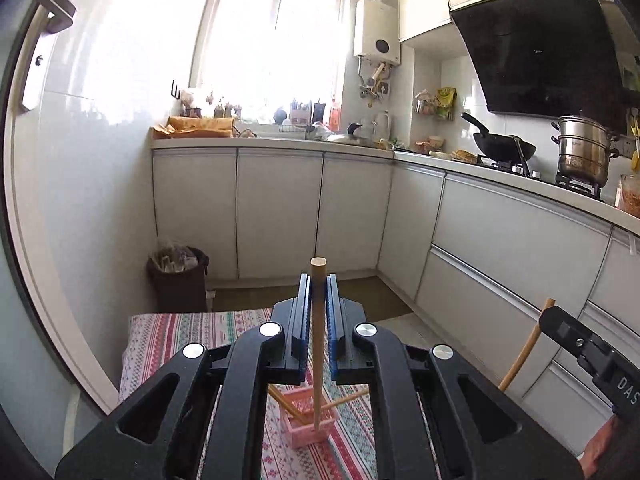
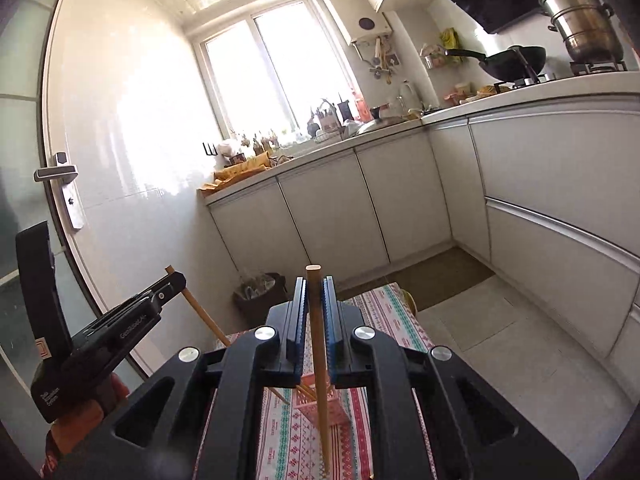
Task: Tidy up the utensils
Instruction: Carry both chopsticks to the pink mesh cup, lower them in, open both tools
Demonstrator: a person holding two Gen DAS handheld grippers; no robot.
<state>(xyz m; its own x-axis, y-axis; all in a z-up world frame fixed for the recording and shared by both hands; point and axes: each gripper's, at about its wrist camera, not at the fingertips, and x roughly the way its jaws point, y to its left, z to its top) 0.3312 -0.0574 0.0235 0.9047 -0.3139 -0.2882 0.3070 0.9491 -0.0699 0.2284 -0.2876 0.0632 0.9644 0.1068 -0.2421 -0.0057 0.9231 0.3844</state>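
While our left gripper and right gripper each clench one chopstick, we lower both tips plumb into the pink basket, bottom centre, on the desk.

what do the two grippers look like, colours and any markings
Both the left gripper and right gripper are matte black plastic with angular linkage arms, round silver bolt heads at the pivots, and blue ribbed pads lining the fingers. White lettering runs along each body's side, too small to read. A bare hand grips the left one; no cables show.
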